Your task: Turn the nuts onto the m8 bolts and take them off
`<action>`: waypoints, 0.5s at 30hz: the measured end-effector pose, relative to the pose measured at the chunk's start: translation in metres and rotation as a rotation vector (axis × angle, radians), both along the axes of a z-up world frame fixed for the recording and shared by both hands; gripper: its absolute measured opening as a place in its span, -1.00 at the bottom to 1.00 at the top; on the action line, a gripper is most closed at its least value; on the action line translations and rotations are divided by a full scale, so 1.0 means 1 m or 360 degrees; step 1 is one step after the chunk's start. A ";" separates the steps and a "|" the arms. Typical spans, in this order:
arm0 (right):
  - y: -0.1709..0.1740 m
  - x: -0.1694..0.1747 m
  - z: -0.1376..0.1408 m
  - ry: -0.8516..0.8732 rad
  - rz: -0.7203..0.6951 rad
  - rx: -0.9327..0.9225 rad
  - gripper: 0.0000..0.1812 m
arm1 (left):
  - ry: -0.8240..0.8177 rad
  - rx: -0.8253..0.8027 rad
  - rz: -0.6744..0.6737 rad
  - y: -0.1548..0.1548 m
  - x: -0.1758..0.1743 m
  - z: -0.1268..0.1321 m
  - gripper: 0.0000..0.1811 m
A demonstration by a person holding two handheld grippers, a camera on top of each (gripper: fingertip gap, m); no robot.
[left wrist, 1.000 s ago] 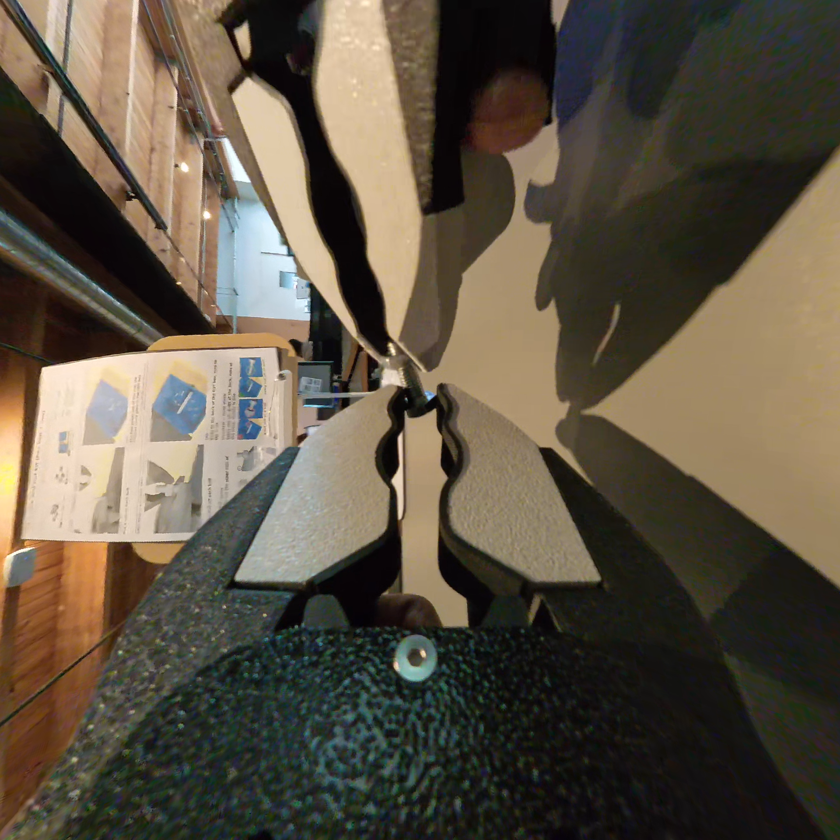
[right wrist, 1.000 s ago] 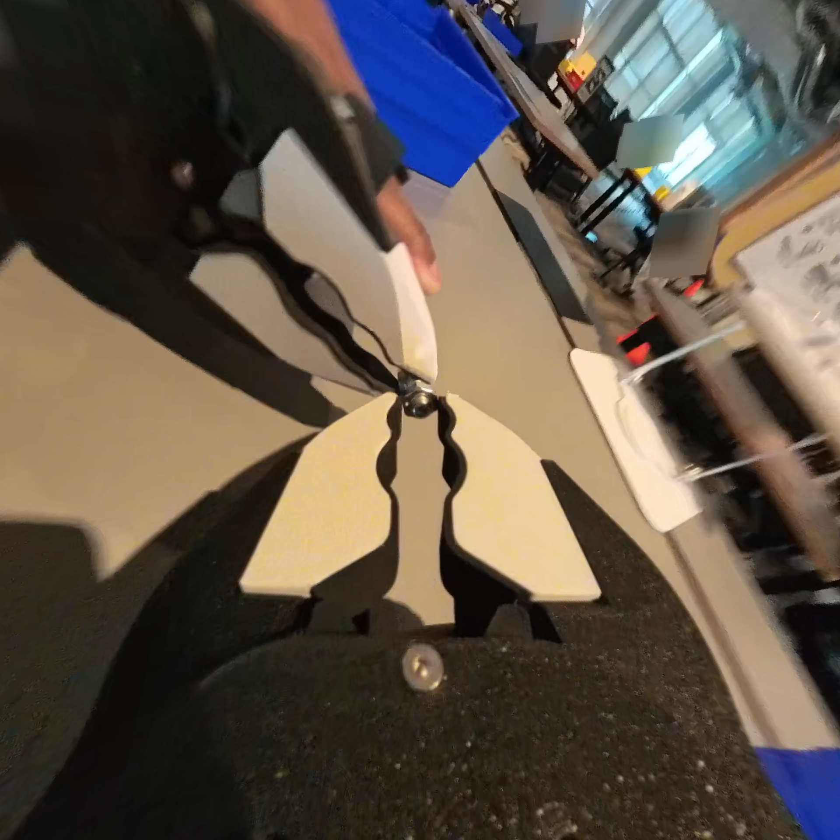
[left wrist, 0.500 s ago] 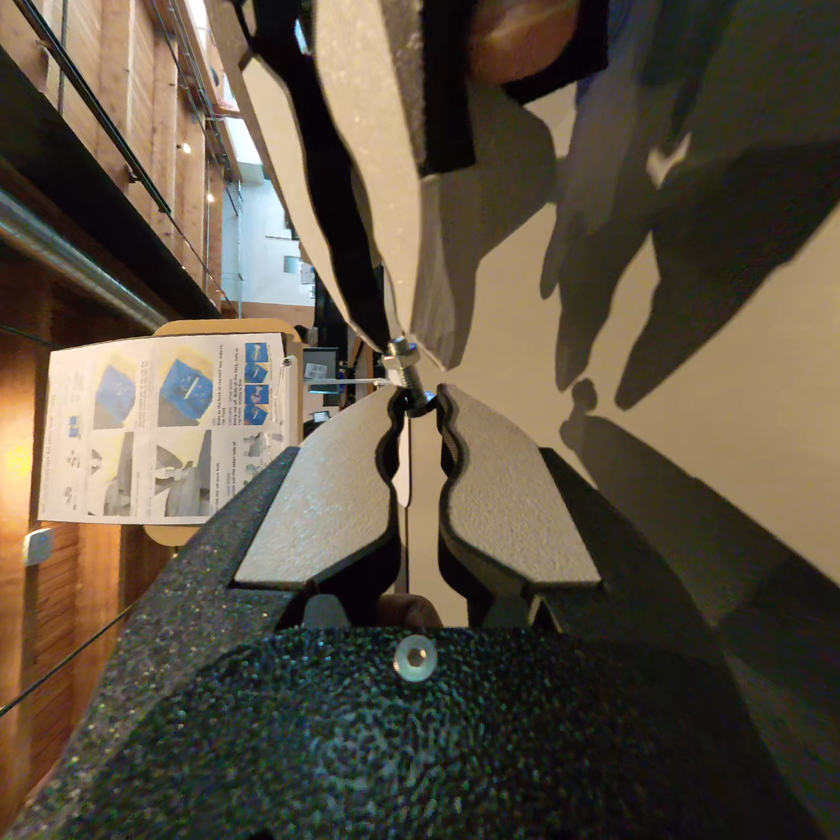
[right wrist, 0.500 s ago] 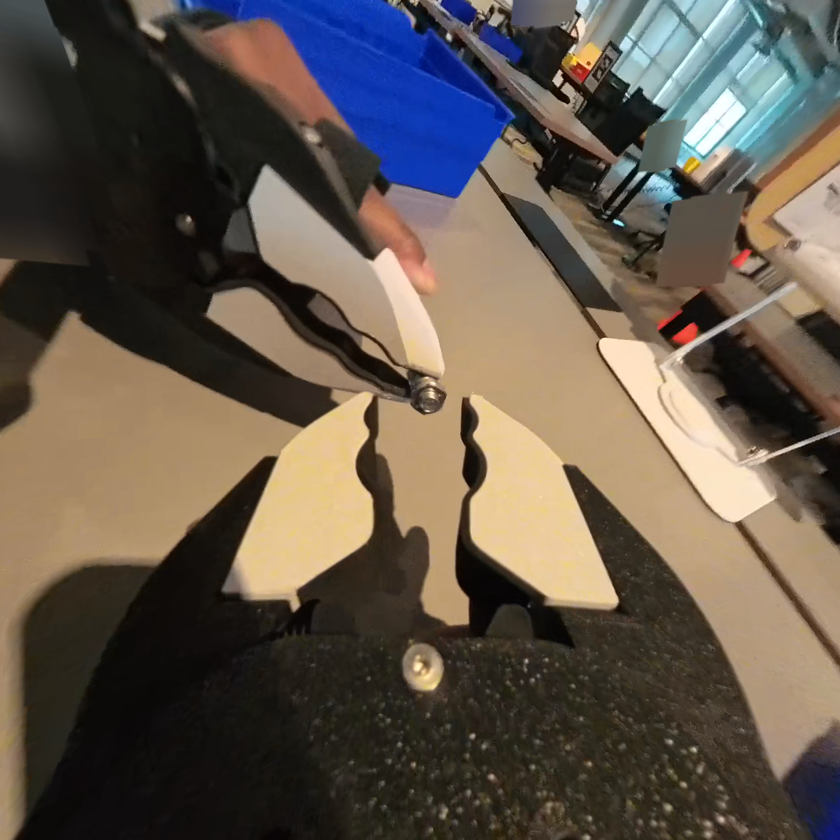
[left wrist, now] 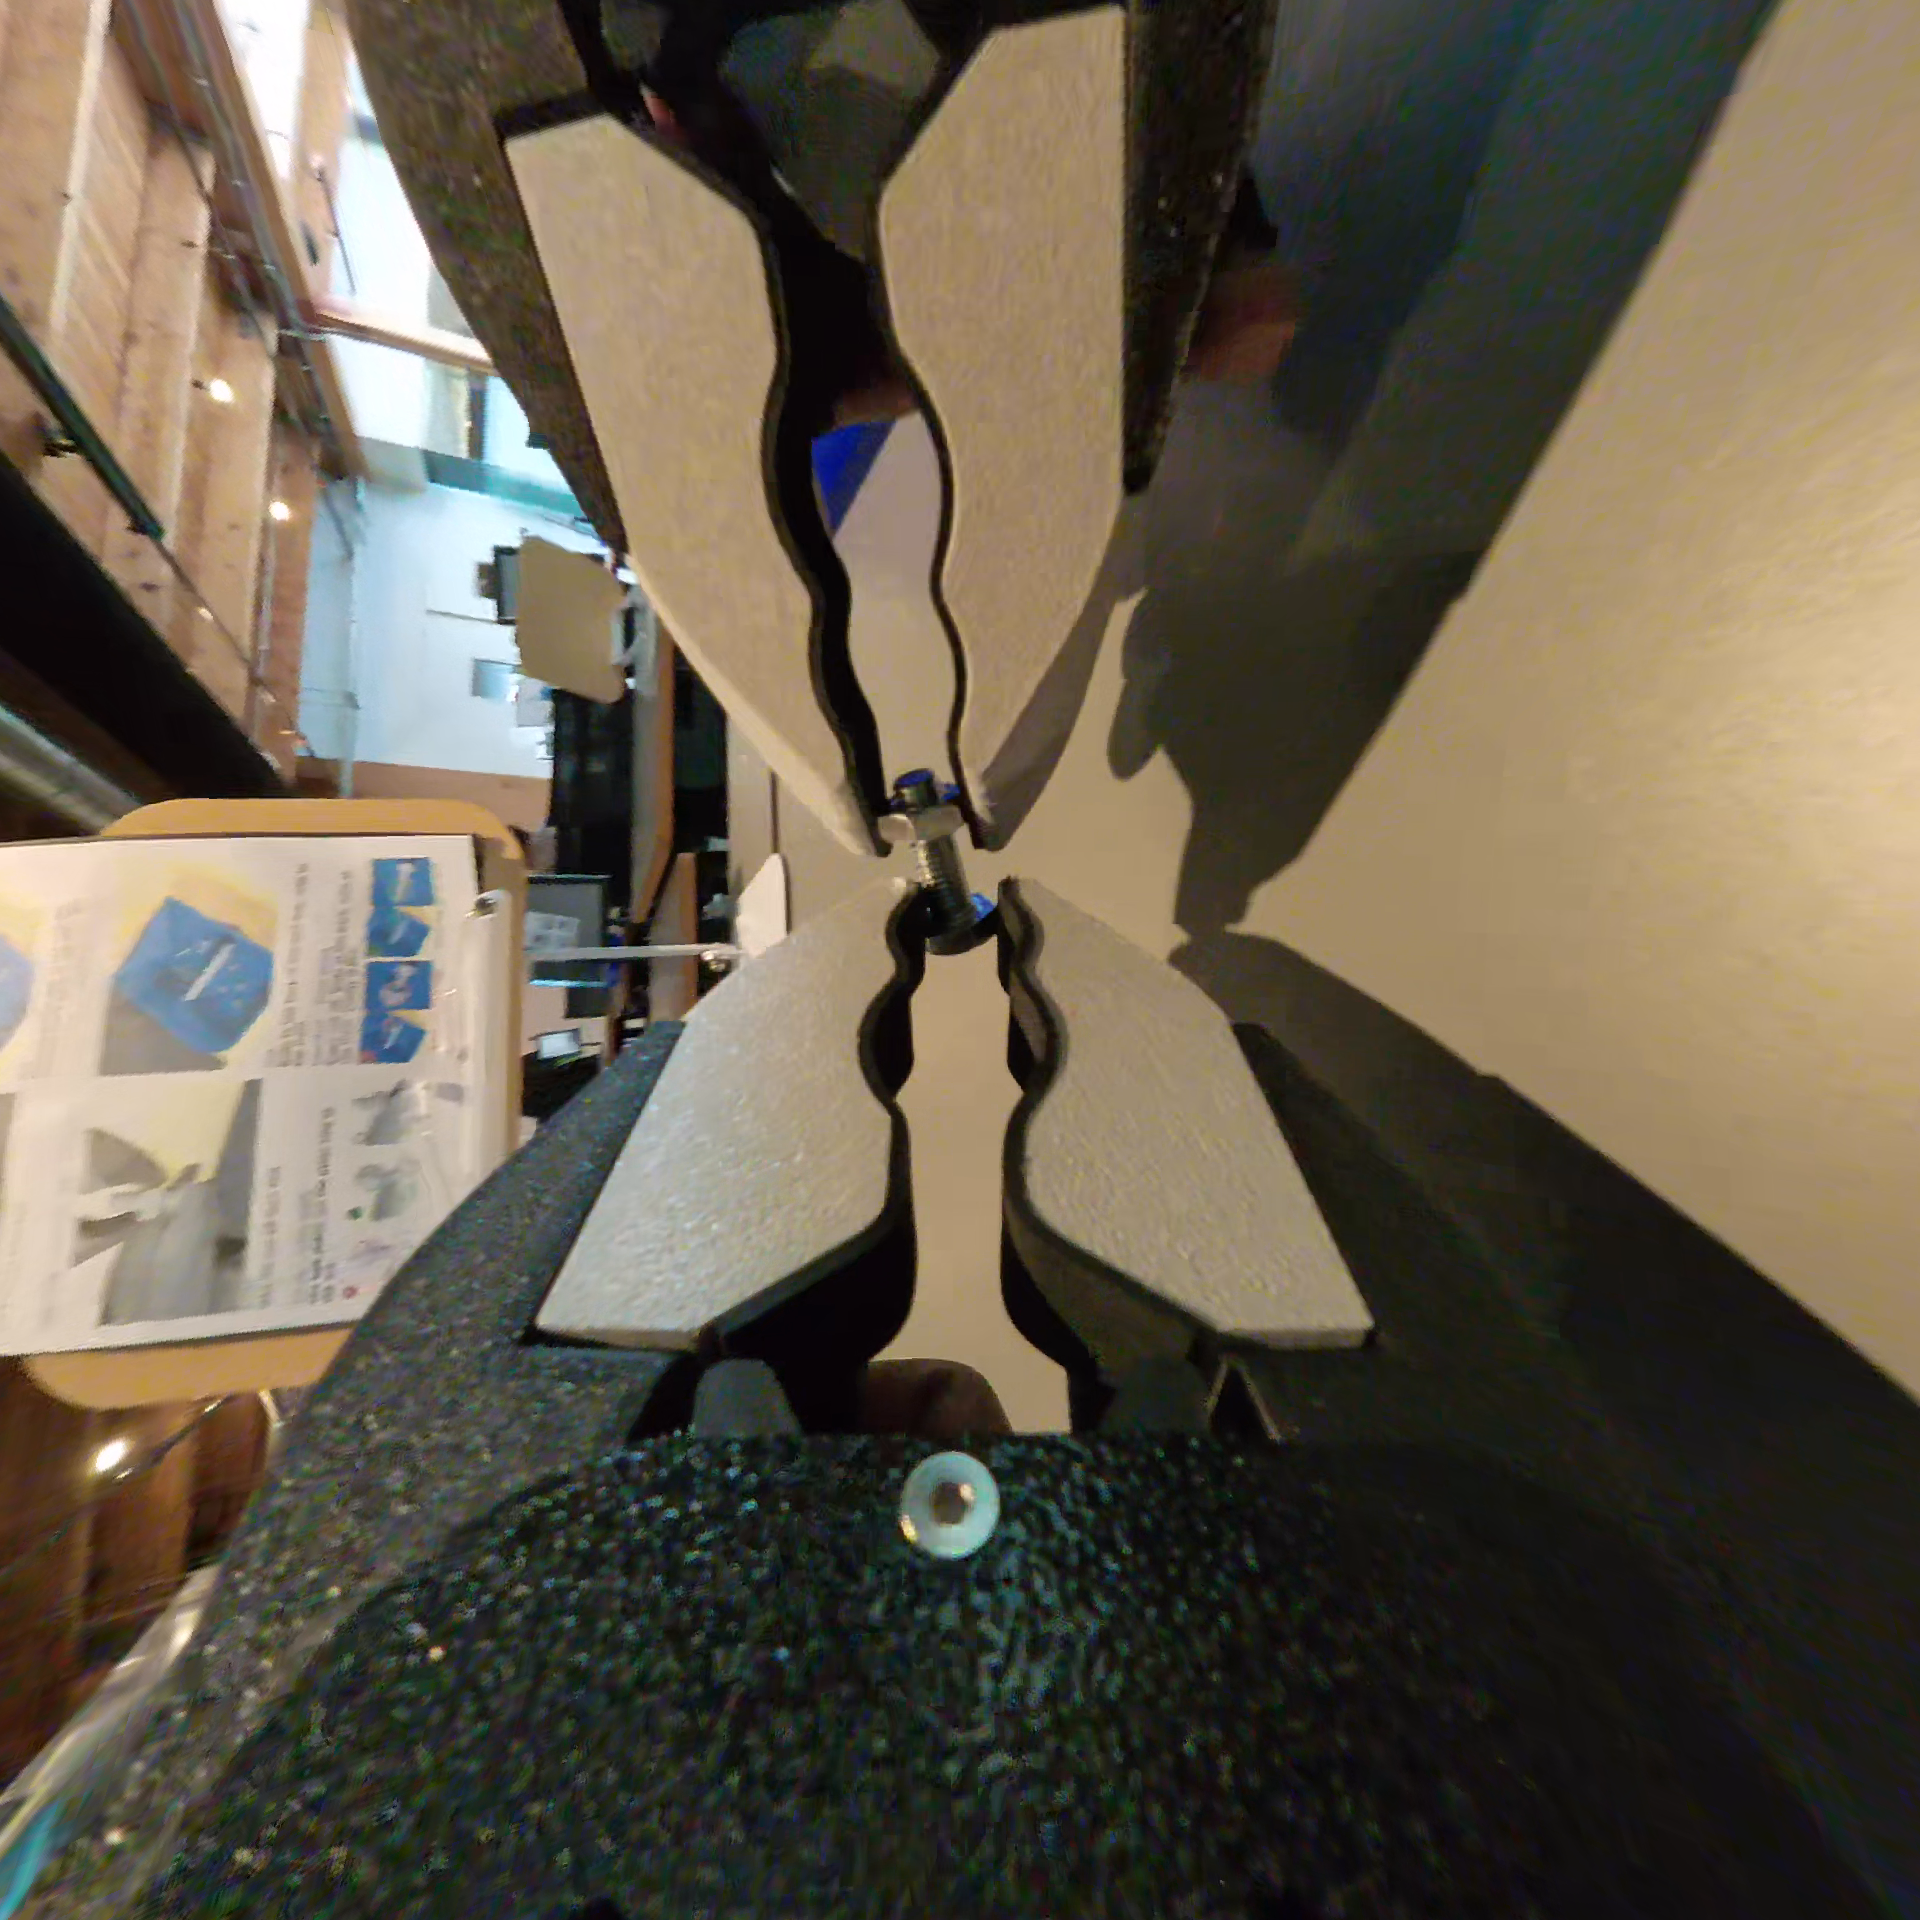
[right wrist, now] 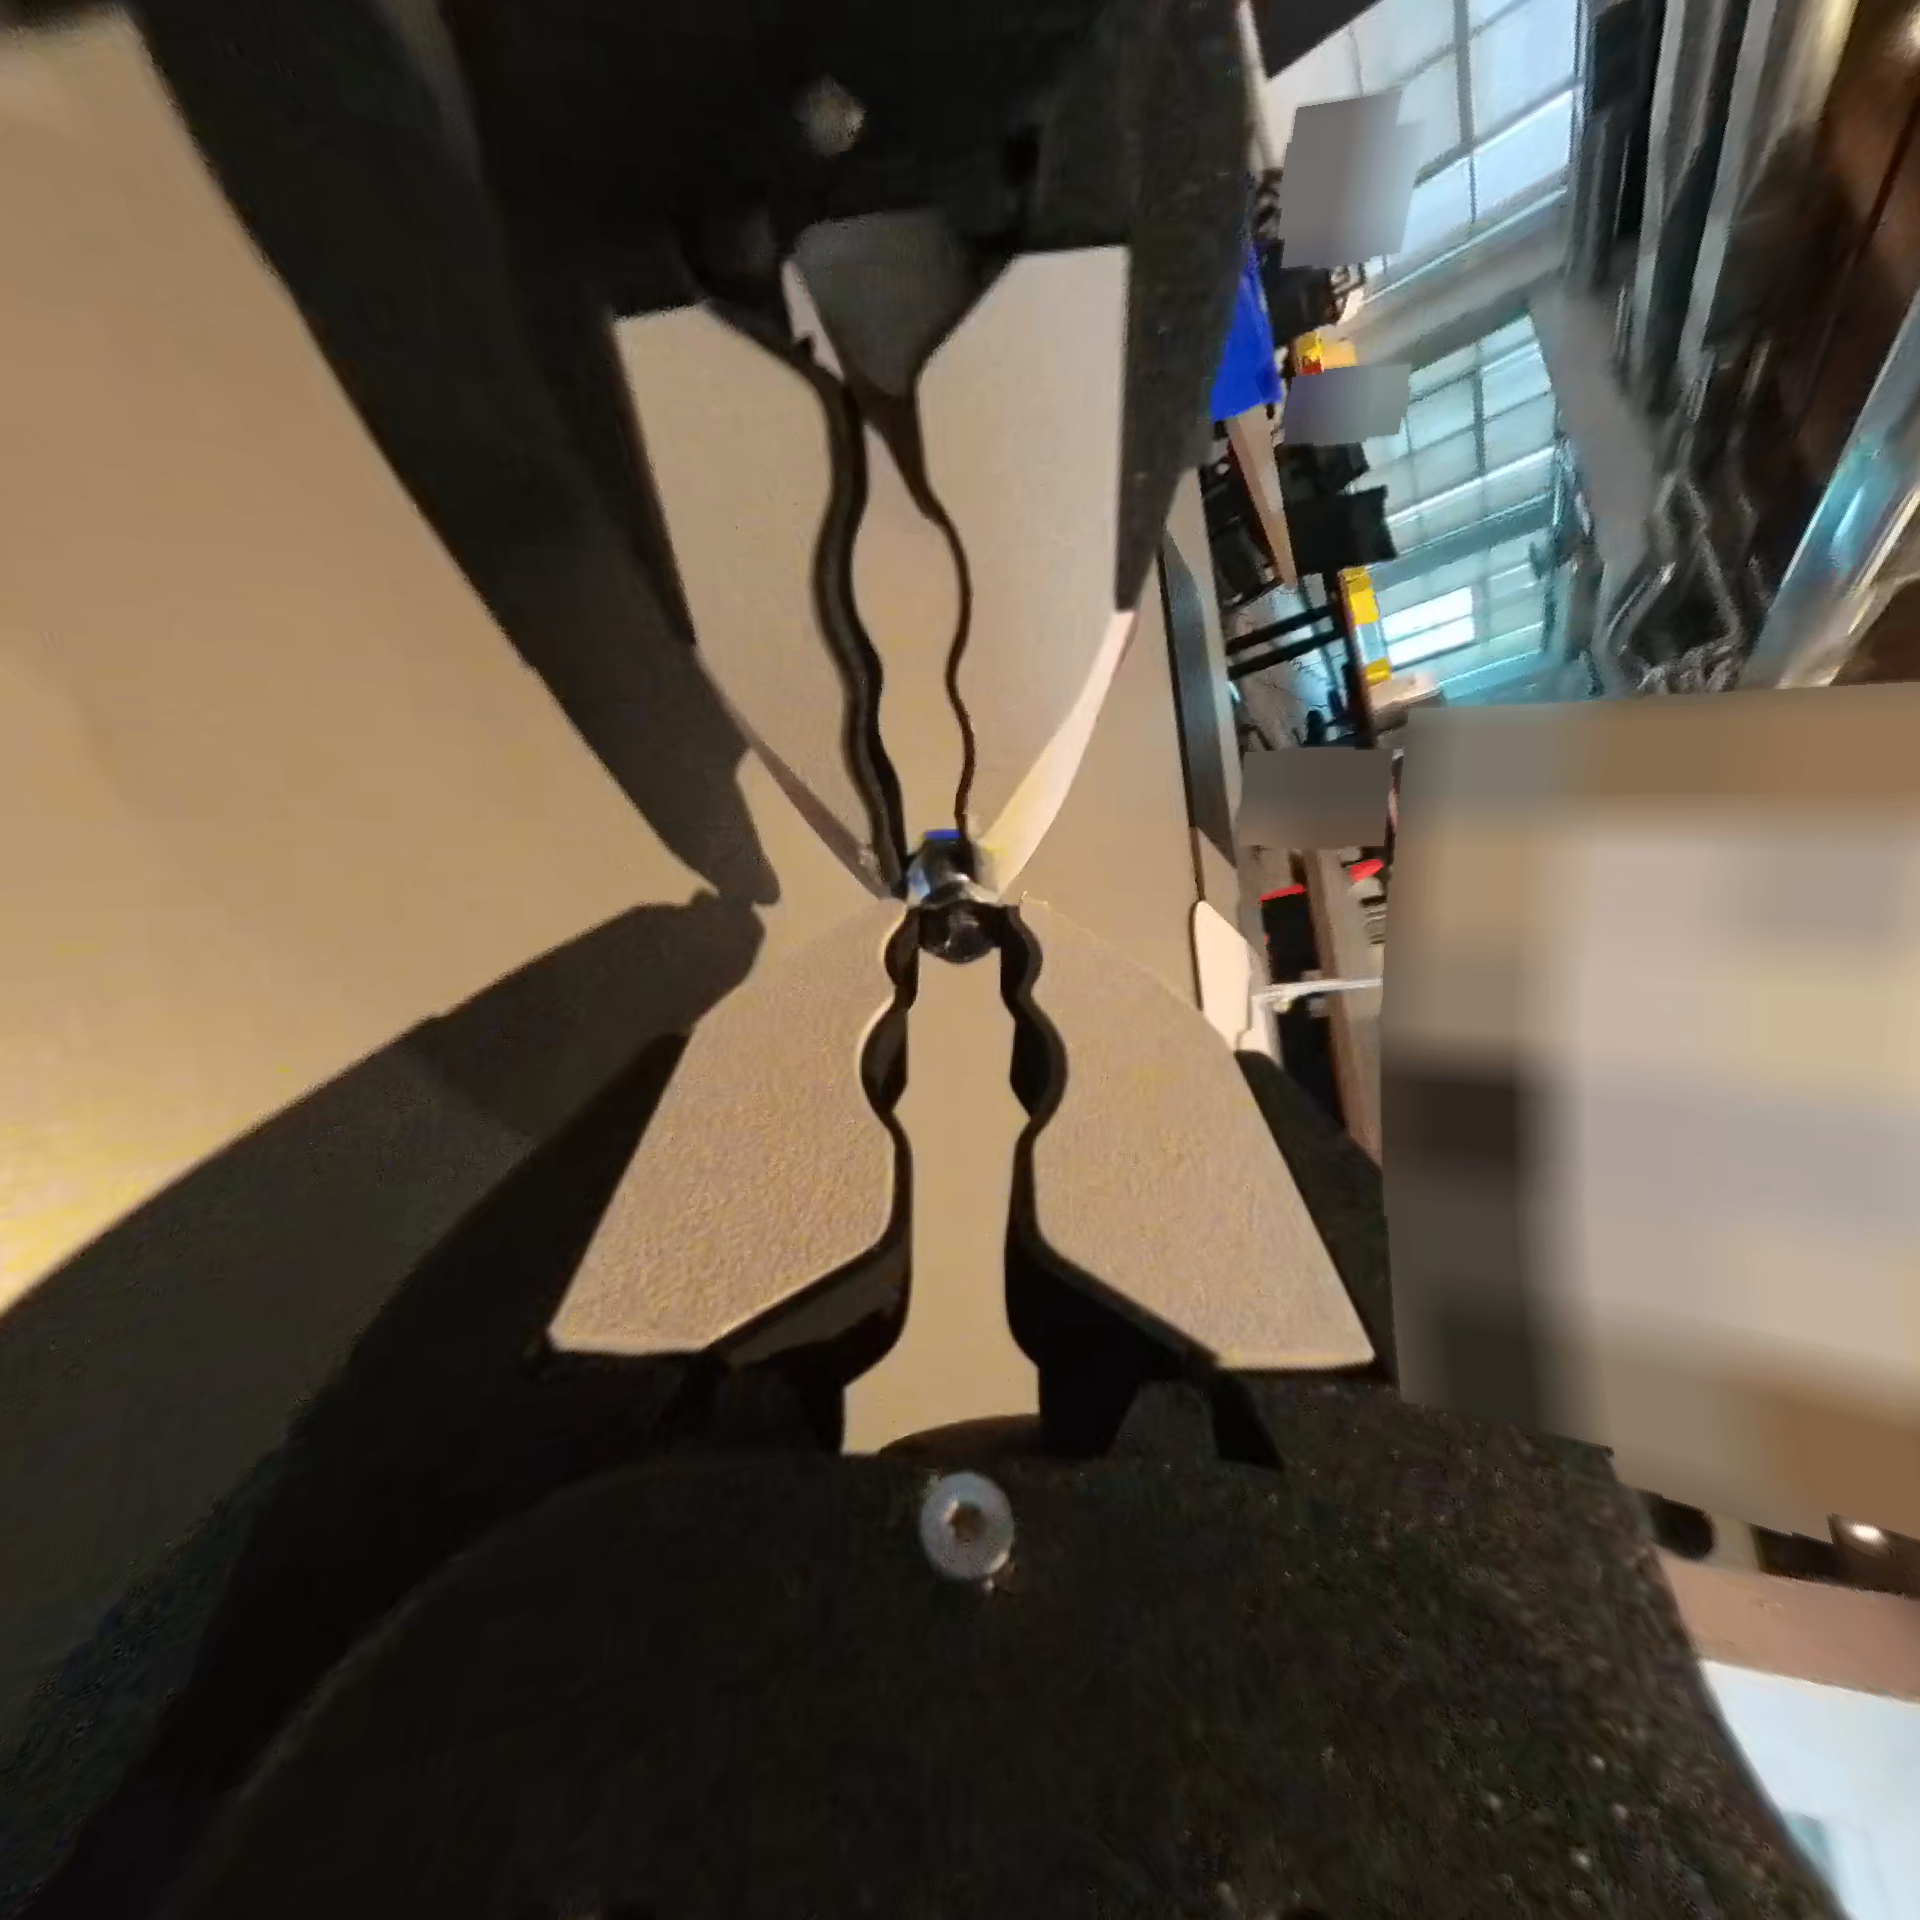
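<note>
1. Half a second ago the right gripper [right wrist: 956, 920] stood spread just short of the nut; now it is clamped on it, tip to tip with the left gripper.
2. Since then both wrist views have also rolled, so the tabletop [left wrist: 1662, 727] stands steeply tilted in the left wrist view rather than lying flat.
3. At far left of the left wrist view, a printed instruction sheet [left wrist: 239, 1081] with blue and grey photos sits on a brown backing board.
4. At the middle of that view, the left gripper [left wrist: 951, 914] is clenched on the lower end of the bolt [left wrist: 940, 883], whose threaded shank rises between the two grippers.
5. Just above, the nut [left wrist: 920, 826] sits on the shank, pinched between the tips of the right gripper, which reaches in from the top of the frame.
6. To the right, dark shadows of the grippers fall across the beige tabletop.
7. In the right wrist view, the tabletop fills the left side, crossed by broad shadows.
8. At the middle, the right gripper's fingertips close around the nut [right wrist: 951, 930], which touches the tips of the left gripper coming from above; the bolt is mostly hidden behind it.
9. Farther right, a blue bin [right wrist: 1247, 353] shows beyond the left gripper's body, with bright windows behind.
</note>
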State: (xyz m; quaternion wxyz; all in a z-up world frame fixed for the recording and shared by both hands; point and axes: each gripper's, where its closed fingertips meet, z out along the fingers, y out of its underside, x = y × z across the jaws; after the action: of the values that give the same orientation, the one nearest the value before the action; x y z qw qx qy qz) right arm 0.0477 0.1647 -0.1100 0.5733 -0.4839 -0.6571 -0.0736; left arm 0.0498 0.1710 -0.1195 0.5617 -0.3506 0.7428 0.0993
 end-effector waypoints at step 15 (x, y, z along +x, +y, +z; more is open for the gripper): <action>0.015 -0.001 0.022 0.0761 -0.0264 -0.0824 -0.69 | -0.0051 0.0333 0.0137 0.014 0.000 0.018 -0.86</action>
State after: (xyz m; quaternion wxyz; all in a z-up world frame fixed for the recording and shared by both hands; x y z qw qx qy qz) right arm 0.0470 0.1800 -0.0878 0.5613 -0.6682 -0.4598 0.1641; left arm 0.0493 0.1853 -0.1014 0.6023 -0.3231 0.7036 0.1947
